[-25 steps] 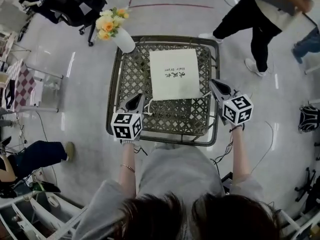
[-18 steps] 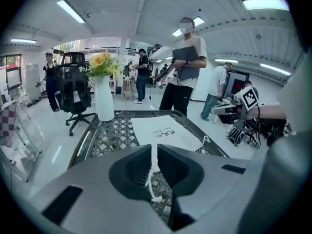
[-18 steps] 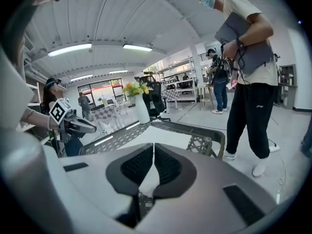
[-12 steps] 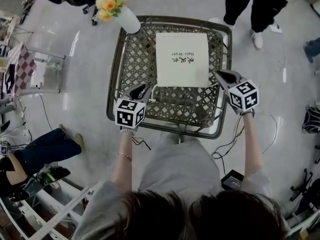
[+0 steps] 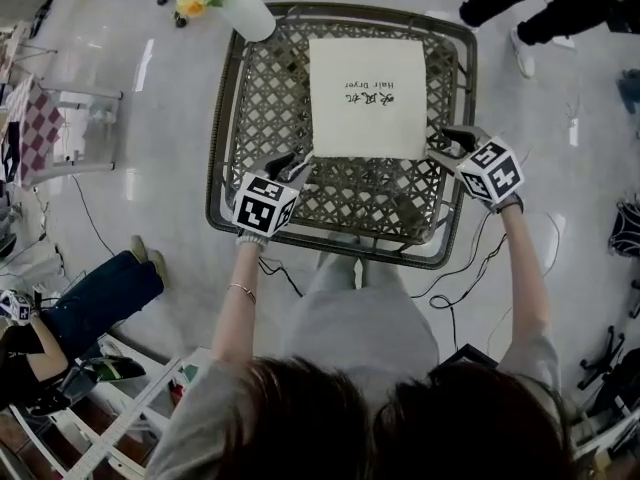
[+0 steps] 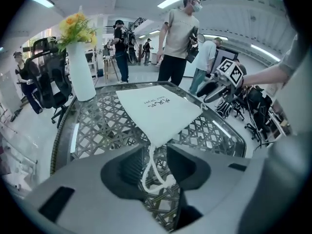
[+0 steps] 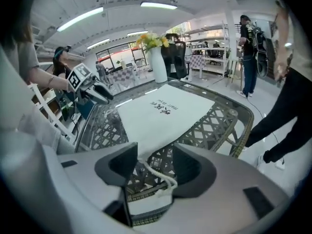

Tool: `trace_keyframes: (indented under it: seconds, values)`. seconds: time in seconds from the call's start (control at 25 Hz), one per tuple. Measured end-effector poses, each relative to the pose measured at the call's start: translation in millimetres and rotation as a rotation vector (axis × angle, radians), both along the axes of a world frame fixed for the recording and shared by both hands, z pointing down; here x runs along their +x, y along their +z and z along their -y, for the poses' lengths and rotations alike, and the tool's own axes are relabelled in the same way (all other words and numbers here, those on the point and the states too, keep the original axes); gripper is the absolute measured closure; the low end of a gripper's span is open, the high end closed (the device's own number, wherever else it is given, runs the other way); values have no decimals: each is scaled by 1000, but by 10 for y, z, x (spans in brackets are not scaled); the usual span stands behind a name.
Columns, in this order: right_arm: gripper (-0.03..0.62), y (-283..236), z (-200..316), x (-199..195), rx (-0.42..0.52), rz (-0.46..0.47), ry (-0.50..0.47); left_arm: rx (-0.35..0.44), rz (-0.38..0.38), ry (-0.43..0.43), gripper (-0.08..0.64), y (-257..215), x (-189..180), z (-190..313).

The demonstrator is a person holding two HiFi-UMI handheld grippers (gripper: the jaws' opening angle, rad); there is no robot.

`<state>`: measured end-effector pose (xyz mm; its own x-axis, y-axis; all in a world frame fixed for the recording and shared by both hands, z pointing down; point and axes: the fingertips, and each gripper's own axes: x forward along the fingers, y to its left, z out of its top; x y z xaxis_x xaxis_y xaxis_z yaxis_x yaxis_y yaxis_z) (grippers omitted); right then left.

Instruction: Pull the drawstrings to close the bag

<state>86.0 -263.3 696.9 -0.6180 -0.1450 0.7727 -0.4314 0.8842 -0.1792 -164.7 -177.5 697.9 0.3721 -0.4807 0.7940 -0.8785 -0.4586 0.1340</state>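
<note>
A flat white drawstring bag (image 5: 365,98) with black print lies on the metal lattice table (image 5: 250,118). My left gripper (image 5: 293,160) sits at the bag's near left corner, my right gripper (image 5: 448,140) at its near right corner. In the left gripper view the jaws (image 6: 155,155) are opening, and a slack loop of white drawstring (image 6: 148,168) lies between them, untouched by the pads. In the right gripper view the jaws (image 7: 155,155) are likewise opening, with the other white drawstring (image 7: 159,176) lying loose between them. The bag (image 6: 158,111) (image 7: 163,113) lies just ahead of each gripper.
A white vase of yellow and orange flowers (image 5: 240,8) stands on the table's far left corner. A person's legs (image 5: 540,8) are beyond the far right corner, and another person sits on the floor at left (image 5: 90,298). Cables (image 5: 460,278) trail below the table's near edge.
Both grippers, shut on the drawstrings a second ago, have opened and let the cords fall slack. Both have moved inward toward the bag's near corners.
</note>
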Motion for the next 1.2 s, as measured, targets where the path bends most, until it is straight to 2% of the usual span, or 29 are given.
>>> trace_keyframes:
  seconds: [0.2, 0.48, 0.64, 0.88, 1.0, 1.2]
  values:
    - [337, 280, -94, 48, -2, -124, -130, -41, 8, 51, 405, 224, 60, 29]
    - [336, 482, -178, 145, 8, -251, -228, -76, 34, 118, 390, 442, 104, 47]
    - [337, 544, -198, 161, 11, -291, -264, -99, 54, 163, 388, 535, 141, 35]
    - [343, 565, -216, 163, 20, -319, -287, -100, 62, 164, 391, 574, 128, 71]
    - [357, 571, -229, 155, 22, -323, -286, -92, 81, 156, 441, 584, 87, 97]
    - [385, 577, -255, 151, 18, -328, -280, -107, 88, 149, 466, 592, 53, 115]
